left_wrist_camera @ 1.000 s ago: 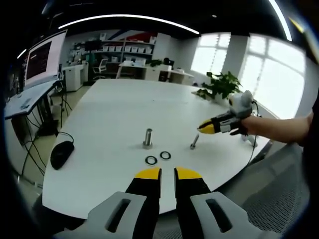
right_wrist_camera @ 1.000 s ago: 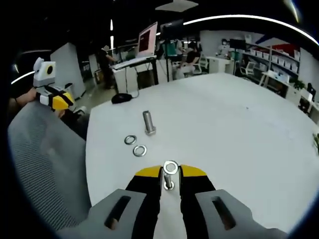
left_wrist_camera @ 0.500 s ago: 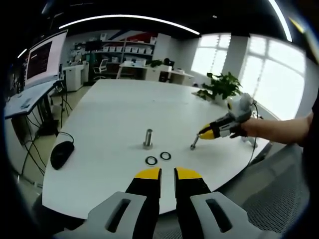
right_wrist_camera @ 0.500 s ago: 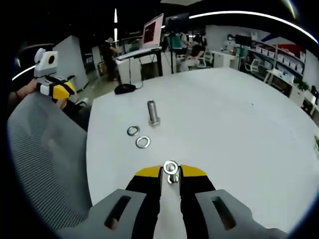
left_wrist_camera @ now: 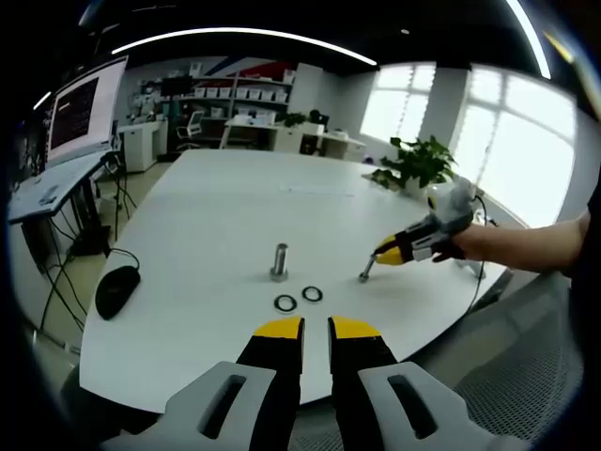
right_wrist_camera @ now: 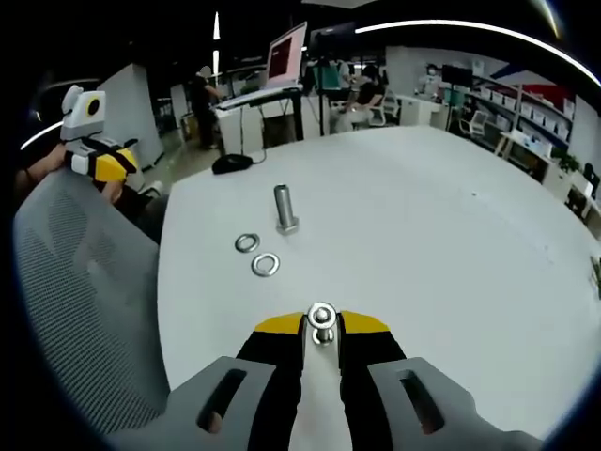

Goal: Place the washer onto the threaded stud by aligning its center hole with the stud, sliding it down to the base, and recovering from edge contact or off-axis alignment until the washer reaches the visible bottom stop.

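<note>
A steel threaded stud point(left_wrist_camera: 279, 261) point(right_wrist_camera: 285, 209) stands upright on the white table point(left_wrist_camera: 216, 216). Two washers point(left_wrist_camera: 285, 303) point(left_wrist_camera: 311, 294) lie flat just in front of it, also seen in the right gripper view as washers point(right_wrist_camera: 247, 242) point(right_wrist_camera: 265, 264). A second bolt point(left_wrist_camera: 365, 270) point(right_wrist_camera: 322, 319) rests tilted on the table. My right gripper point(right_wrist_camera: 322, 326) point(left_wrist_camera: 390, 252) has its tips on either side of that bolt's end; whether they pinch it is unclear. My left gripper point(left_wrist_camera: 316, 326) point(right_wrist_camera: 94, 155) hovers off the table's near edge, jaws close together and holding nothing.
A black mouse point(left_wrist_camera: 116, 289) lies at the table's left edge. A grey mesh chair back point(right_wrist_camera: 84, 301) stands between the two grippers. A potted plant point(left_wrist_camera: 413, 162) sits at the far right of the table. Desks and monitors stand beyond.
The right gripper has come down from above the tilted bolt until its tips are at the bolt's end. The bolt, stud, washers and left gripper have stayed put.
</note>
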The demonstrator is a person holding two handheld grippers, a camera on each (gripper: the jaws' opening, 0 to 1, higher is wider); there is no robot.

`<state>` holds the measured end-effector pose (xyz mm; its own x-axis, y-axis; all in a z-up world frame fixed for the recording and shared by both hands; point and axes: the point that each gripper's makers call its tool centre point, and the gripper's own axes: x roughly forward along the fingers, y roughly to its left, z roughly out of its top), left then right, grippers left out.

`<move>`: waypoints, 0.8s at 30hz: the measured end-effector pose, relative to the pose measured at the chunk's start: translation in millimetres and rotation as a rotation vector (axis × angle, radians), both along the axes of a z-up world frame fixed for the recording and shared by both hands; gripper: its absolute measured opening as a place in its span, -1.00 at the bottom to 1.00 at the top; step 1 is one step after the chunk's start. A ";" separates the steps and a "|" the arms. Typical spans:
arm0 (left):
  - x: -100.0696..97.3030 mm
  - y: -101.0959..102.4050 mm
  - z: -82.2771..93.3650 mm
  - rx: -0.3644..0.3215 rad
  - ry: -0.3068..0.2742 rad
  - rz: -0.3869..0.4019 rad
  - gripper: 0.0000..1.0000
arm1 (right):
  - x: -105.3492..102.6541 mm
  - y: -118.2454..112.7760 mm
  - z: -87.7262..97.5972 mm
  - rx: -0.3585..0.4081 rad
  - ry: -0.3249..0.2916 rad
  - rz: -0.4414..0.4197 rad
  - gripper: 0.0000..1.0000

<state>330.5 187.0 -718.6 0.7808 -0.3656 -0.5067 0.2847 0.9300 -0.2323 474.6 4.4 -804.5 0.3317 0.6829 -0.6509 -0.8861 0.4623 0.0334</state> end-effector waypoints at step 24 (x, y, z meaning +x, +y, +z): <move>0.3 1.1 -0.8 0.000 0.002 0.006 -0.85 | 5.4 1.6 6.5 0.029 -0.027 -0.016 -0.67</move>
<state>330.8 188.1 -719.3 0.7821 -0.3608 -0.5081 0.2790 0.9318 -0.2323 480.0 6.0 -797.9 0.3601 0.6958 -0.6215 -0.8793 0.4757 0.0231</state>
